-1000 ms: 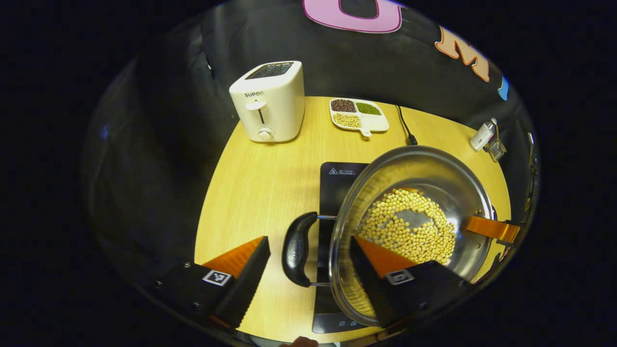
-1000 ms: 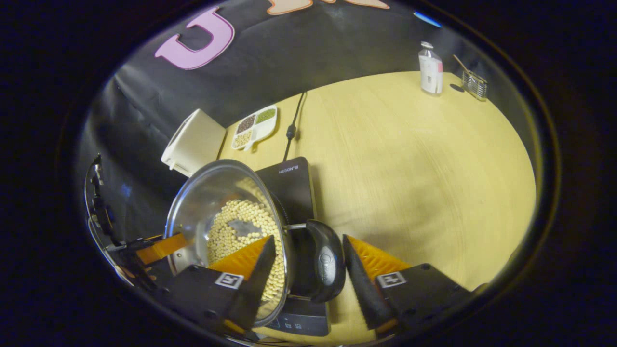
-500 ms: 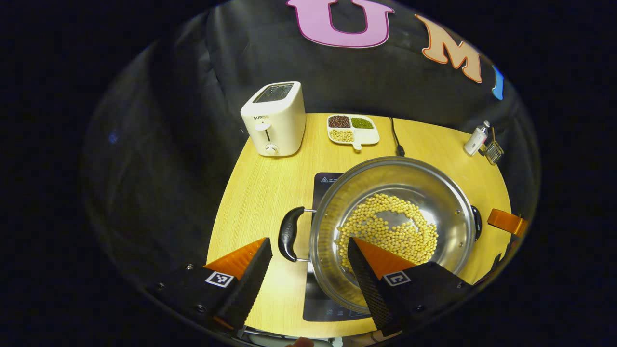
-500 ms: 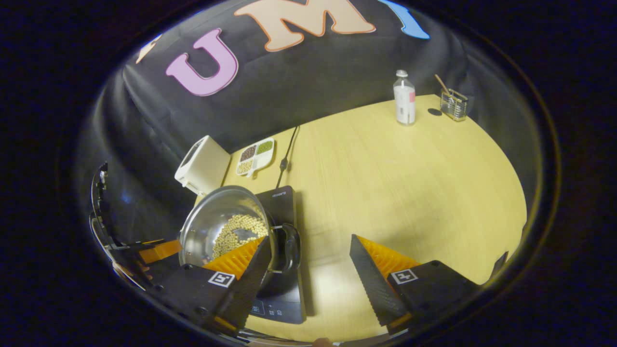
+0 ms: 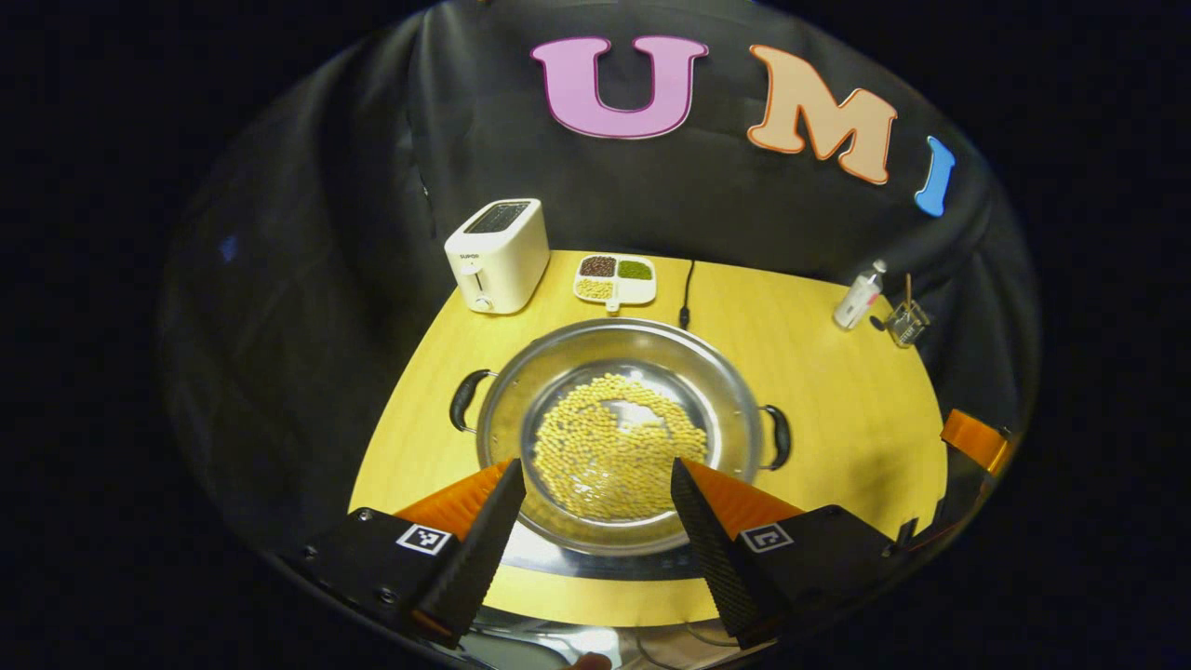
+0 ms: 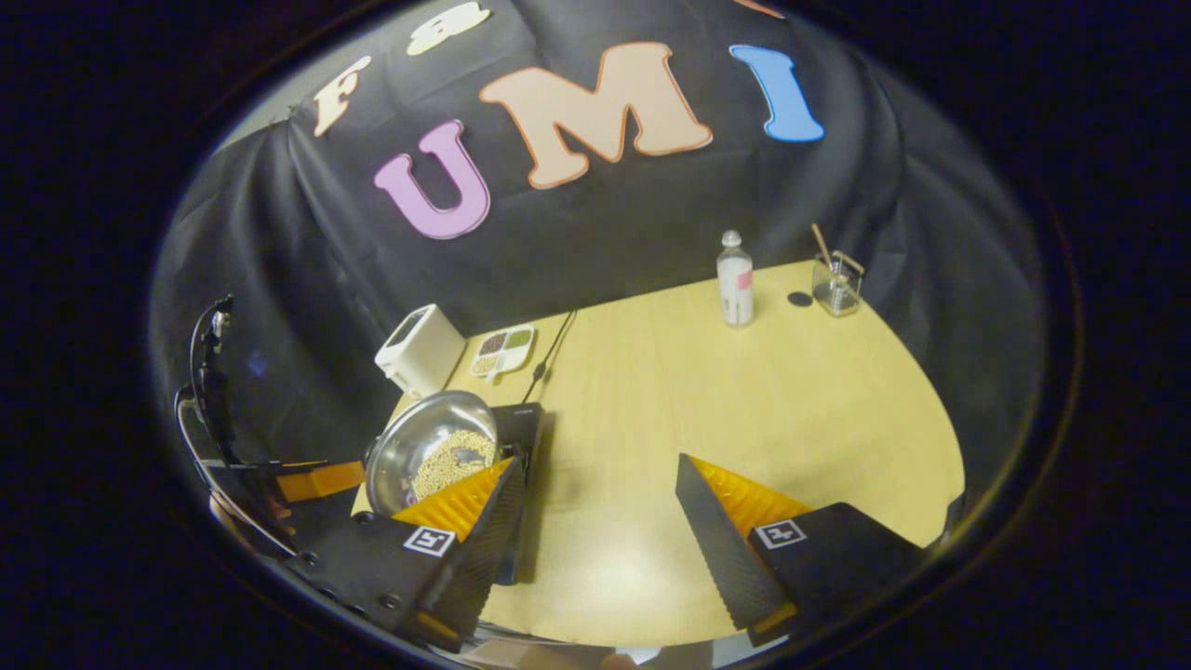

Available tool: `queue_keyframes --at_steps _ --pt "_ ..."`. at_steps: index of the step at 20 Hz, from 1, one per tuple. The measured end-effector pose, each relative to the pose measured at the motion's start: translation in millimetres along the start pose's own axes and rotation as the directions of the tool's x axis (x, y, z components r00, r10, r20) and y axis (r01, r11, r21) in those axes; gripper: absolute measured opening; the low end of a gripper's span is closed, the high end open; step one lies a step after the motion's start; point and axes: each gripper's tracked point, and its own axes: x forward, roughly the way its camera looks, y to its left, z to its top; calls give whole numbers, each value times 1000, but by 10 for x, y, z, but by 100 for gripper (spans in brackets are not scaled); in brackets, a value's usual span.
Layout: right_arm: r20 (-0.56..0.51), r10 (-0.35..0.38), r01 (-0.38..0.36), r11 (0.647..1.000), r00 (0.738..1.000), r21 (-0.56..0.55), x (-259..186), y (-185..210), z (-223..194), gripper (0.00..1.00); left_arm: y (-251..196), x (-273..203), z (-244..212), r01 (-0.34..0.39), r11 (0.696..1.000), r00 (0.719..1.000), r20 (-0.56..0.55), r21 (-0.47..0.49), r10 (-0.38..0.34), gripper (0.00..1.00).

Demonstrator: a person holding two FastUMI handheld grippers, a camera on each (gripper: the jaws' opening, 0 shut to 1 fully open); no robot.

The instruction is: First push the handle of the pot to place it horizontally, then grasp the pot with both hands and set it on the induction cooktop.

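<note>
The steel pot (image 5: 614, 437), round, shiny, holding pale beans and bearing a dark handle (image 5: 462, 413) on each side, sat on the induction cooktop (image 6: 527, 423) on the worktop (image 5: 819, 391), with the left tool (image 5: 595, 484) and right tool (image 6: 595, 479) both released, grasping nothing.

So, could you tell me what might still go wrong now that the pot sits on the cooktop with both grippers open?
1. The pot overhangs the induction cooktop, so it may be off-centre; a nudge could shift it.
2. The left gripper hovers at the pot's near rim; dipping could knock it and spill the soybeans.
3. The power cord lies behind the pot and could snag.
</note>
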Motion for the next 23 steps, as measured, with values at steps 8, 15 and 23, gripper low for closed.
queue_keyframes --at_steps 8,15,23 --pt "321 34 0 994 946 -105 -1095 -458 1039 92 -916 -1031 562 9 1000 923 384 14 -14 97" --pt "521 0 78 989 854 -128 -1878 -831 1503 92 -1527 -1697 869 6 1000 778 628 30 -24 97" --pt "597 -26 103 990 802 -95 -2223 -1092 1492 92 -1781 -2158 998 -26 1000 644 765 18 3 96"
